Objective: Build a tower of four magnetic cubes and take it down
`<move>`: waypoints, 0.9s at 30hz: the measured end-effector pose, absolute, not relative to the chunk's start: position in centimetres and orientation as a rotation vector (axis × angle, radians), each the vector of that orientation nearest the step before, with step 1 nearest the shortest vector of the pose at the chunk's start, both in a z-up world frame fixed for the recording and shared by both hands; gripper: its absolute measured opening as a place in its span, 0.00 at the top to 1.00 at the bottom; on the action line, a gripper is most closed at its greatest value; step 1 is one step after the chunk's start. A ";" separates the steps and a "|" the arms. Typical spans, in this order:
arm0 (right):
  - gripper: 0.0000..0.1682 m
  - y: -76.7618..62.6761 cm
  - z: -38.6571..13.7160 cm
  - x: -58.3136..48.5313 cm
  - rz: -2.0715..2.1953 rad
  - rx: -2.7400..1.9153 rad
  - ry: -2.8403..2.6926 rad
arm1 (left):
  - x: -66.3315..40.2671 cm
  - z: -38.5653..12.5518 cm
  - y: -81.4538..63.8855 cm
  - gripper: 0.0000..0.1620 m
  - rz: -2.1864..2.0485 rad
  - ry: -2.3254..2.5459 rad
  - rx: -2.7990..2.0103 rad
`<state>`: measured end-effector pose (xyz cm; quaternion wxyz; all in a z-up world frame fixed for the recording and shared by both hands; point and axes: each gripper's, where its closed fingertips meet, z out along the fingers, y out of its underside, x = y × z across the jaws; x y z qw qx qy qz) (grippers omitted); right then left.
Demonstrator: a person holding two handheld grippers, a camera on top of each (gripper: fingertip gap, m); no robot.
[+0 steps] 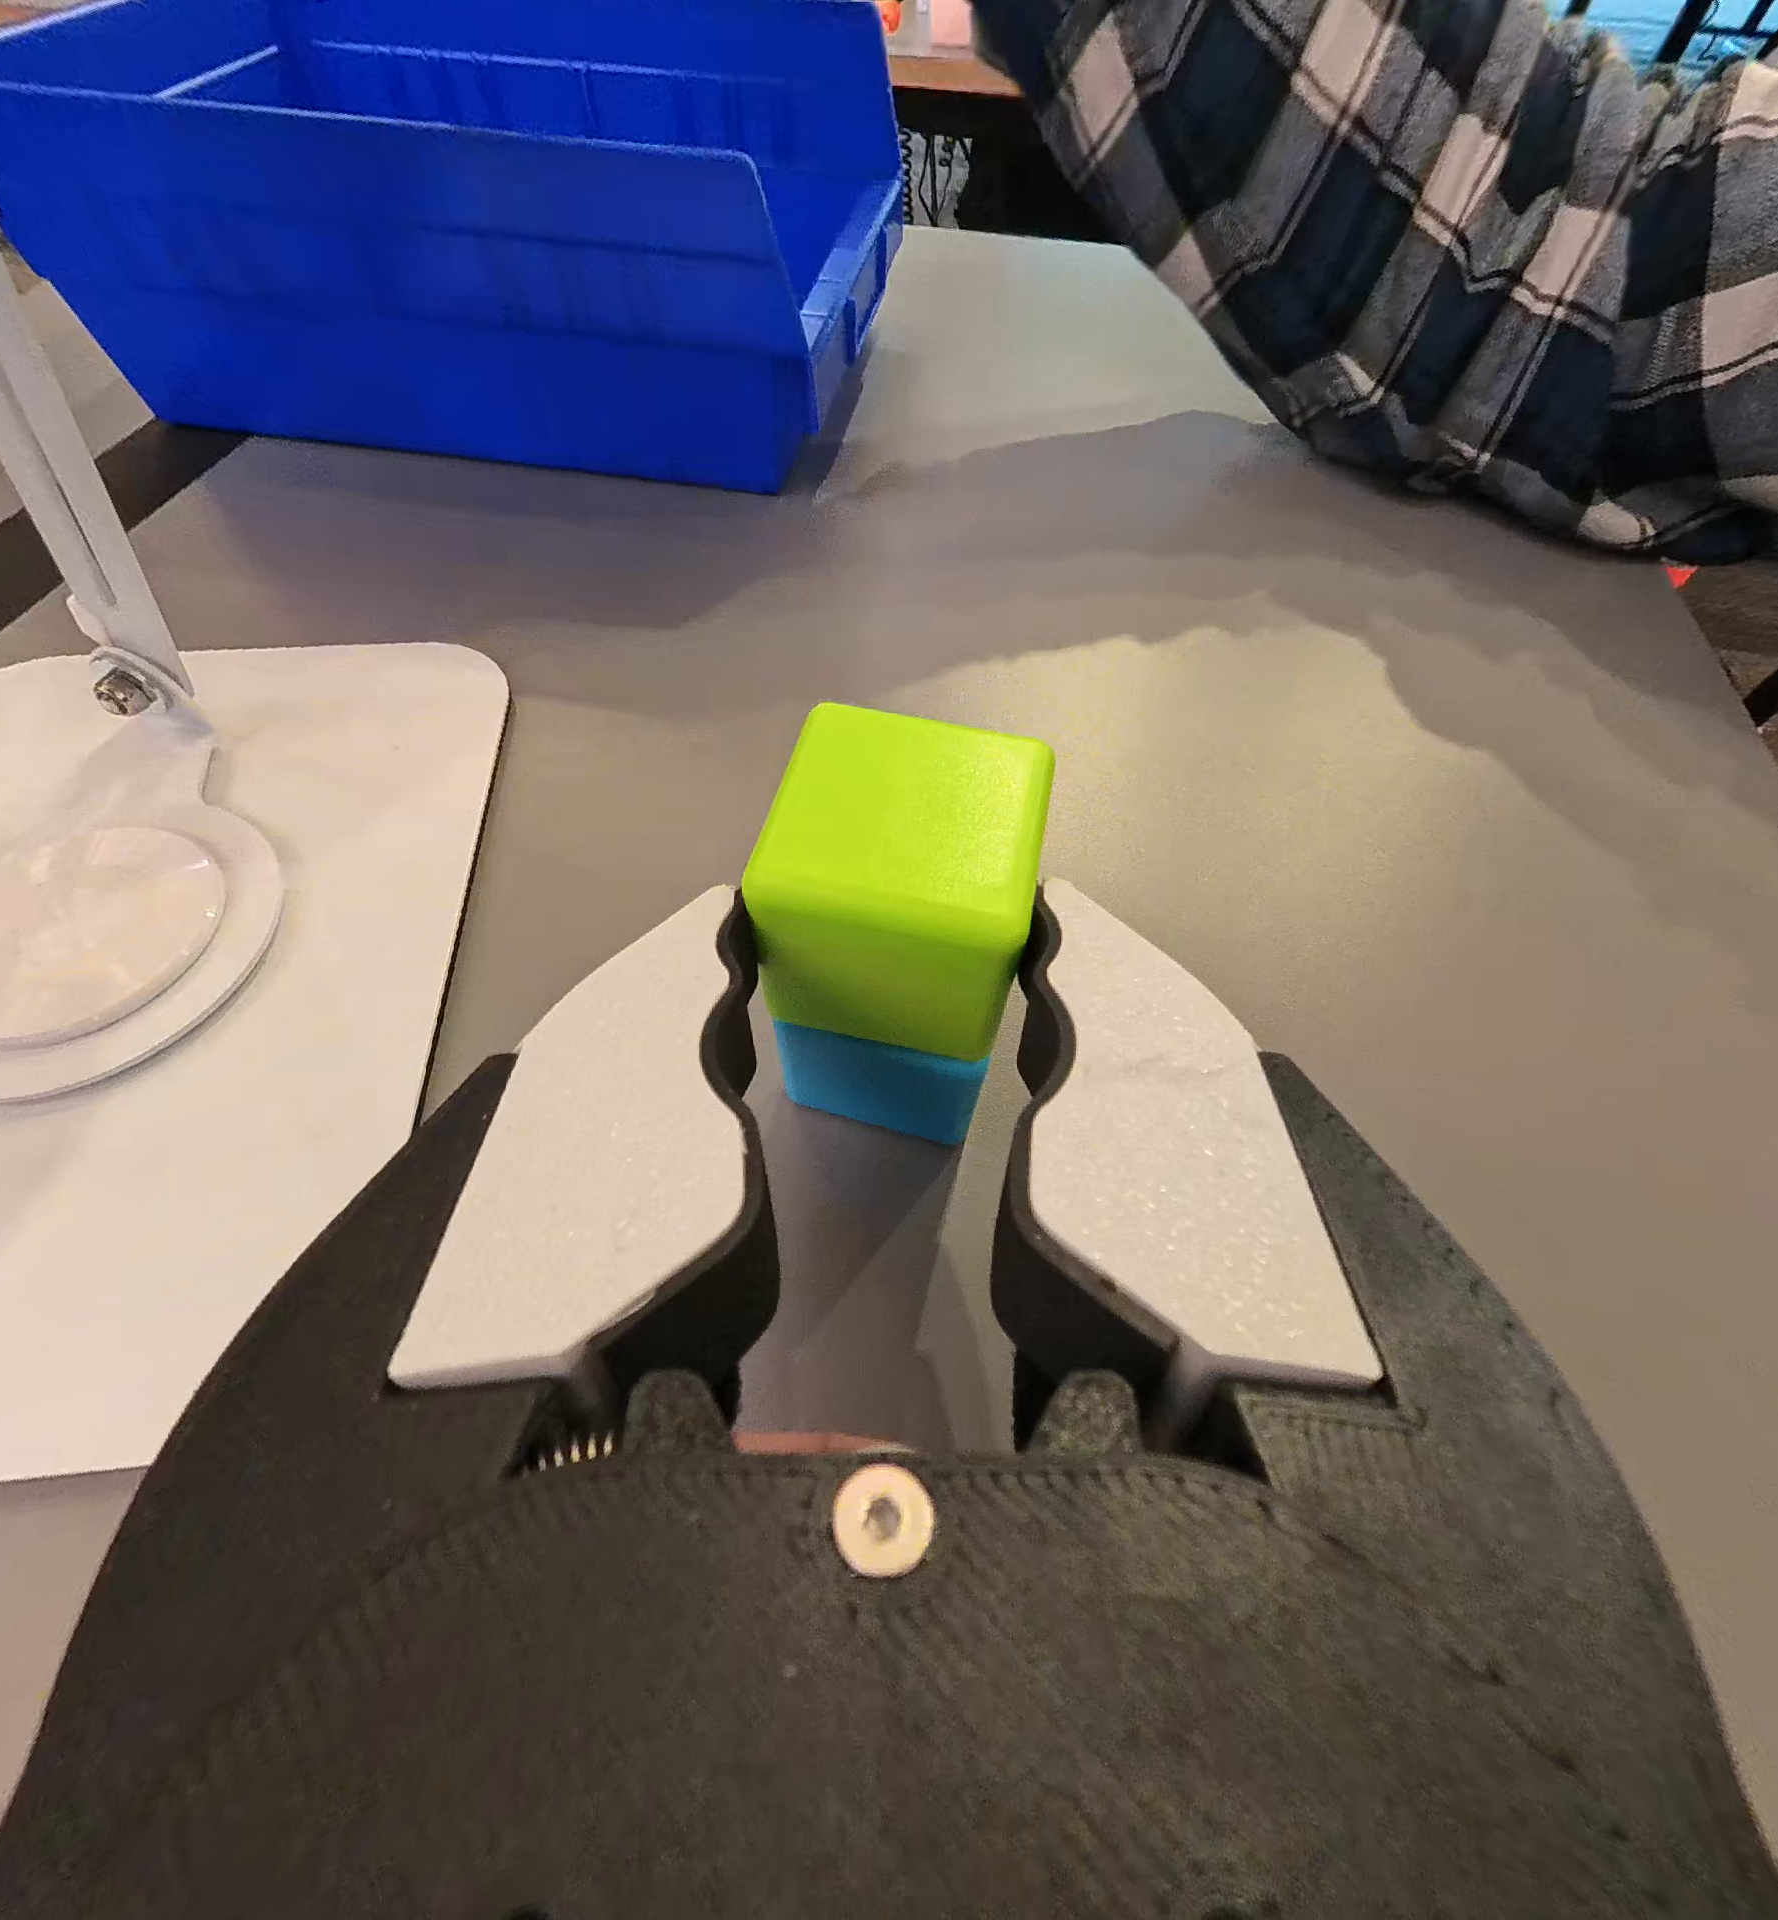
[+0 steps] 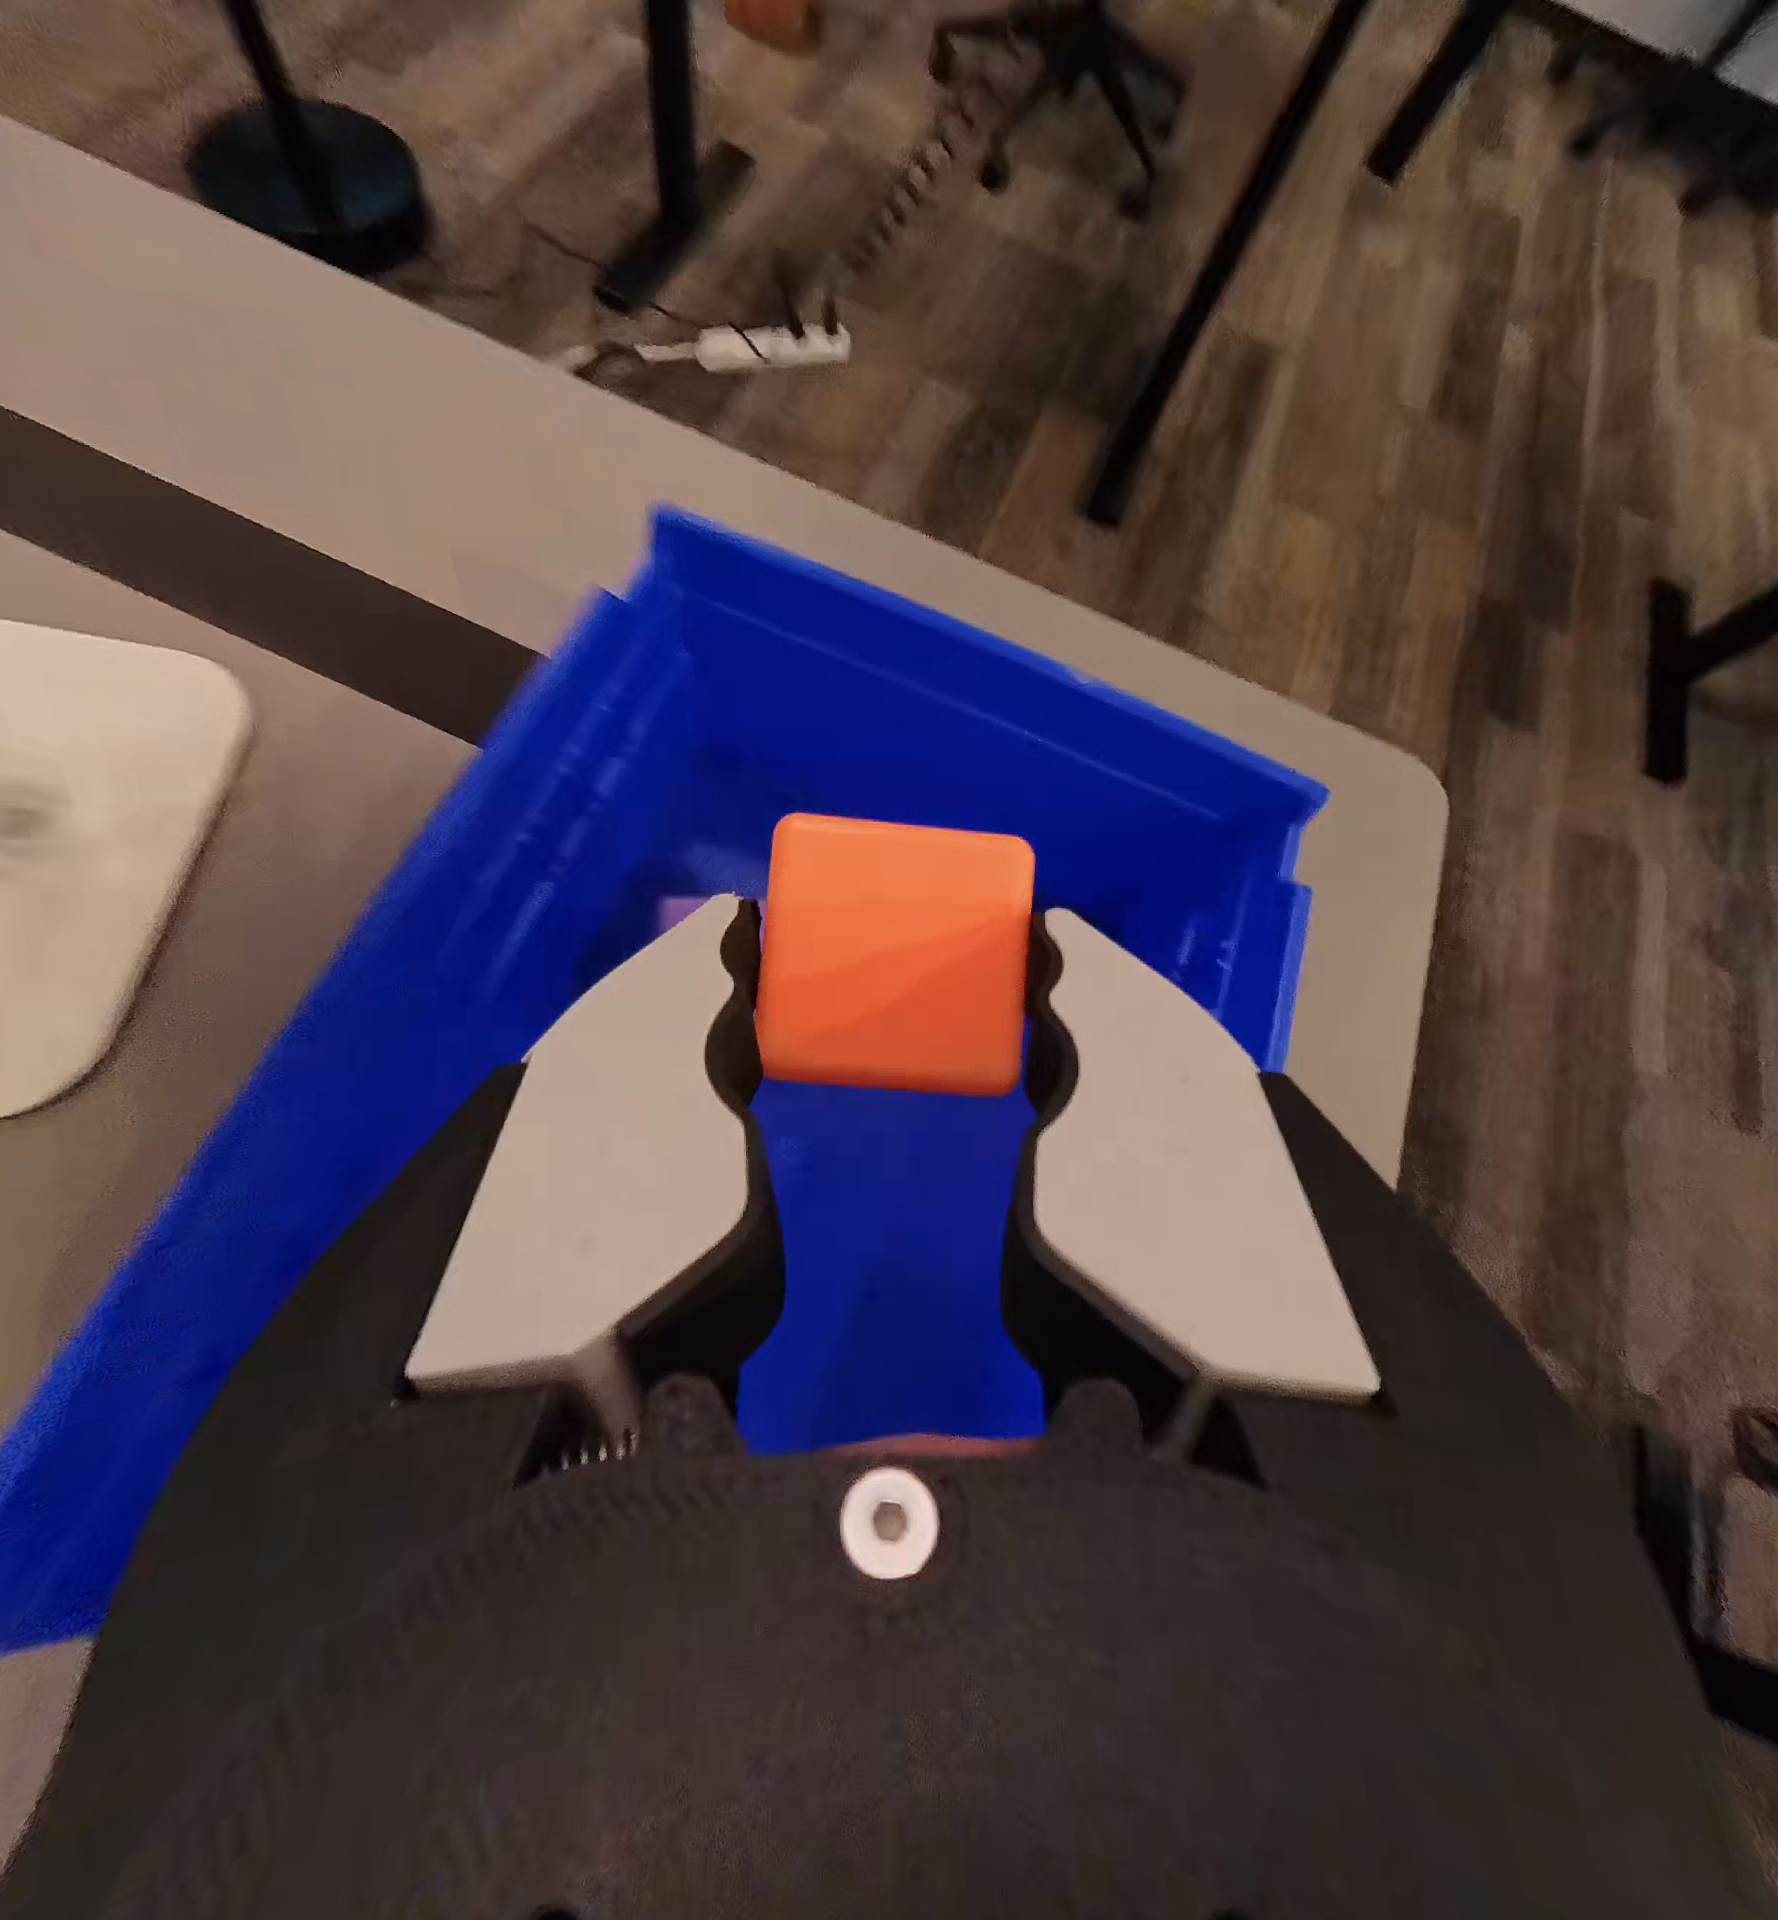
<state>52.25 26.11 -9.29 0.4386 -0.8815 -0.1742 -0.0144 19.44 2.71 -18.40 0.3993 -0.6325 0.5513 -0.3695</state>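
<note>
In the left wrist view a lime green cube [image 1: 900, 831] sits on top of a light blue cube [image 1: 880, 1086] on the grey table [image 1: 1280, 935]. My left gripper [image 1: 887, 914] is shut on the green cube, its fingertips pressed against both sides. In the right wrist view my right gripper [image 2: 893, 920] is shut on an orange cube [image 2: 895, 956] and holds it over the inside of the blue bin [image 2: 968, 707]. A small purple patch [image 2: 679, 914] shows in the bin beside the left finger; I cannot tell what it is.
The blue bin [image 1: 428, 270] stands at the table's far left. A white stand with a flat base [image 1: 189, 935] is at the left. A person's plaid sleeve [image 1: 1487, 239] reaches over the far right. The table's edge and wooden floor [image 2: 1487, 416] lie beyond the bin. Some 40 cm of space lies between my two pairs of fingers. Measured from the fingertips, the flat base [image 1: 189, 935] is 15 cm or so from the left gripper and 35 cm from the right.
</note>
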 end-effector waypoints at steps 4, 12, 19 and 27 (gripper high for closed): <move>0.71 27.3 -13.0 54.4 -0.111 -2.280 -0.372 | 19.4 -18.4 2.7 0.70 -0.936 1.395 -1.601; 0.71 27.6 -17.7 56.4 -0.212 -2.418 -0.320 | 19.4 -18.4 2.7 0.70 -0.936 1.395 -1.601; 0.70 27.5 -20.6 57.0 -0.275 -2.510 -0.304 | 19.5 -18.4 2.7 0.70 -0.936 1.395 -1.601; 0.58 27.4 -20.1 56.6 -0.356 -2.508 -0.331 | 19.5 -18.4 2.7 0.70 -0.936 1.396 -1.601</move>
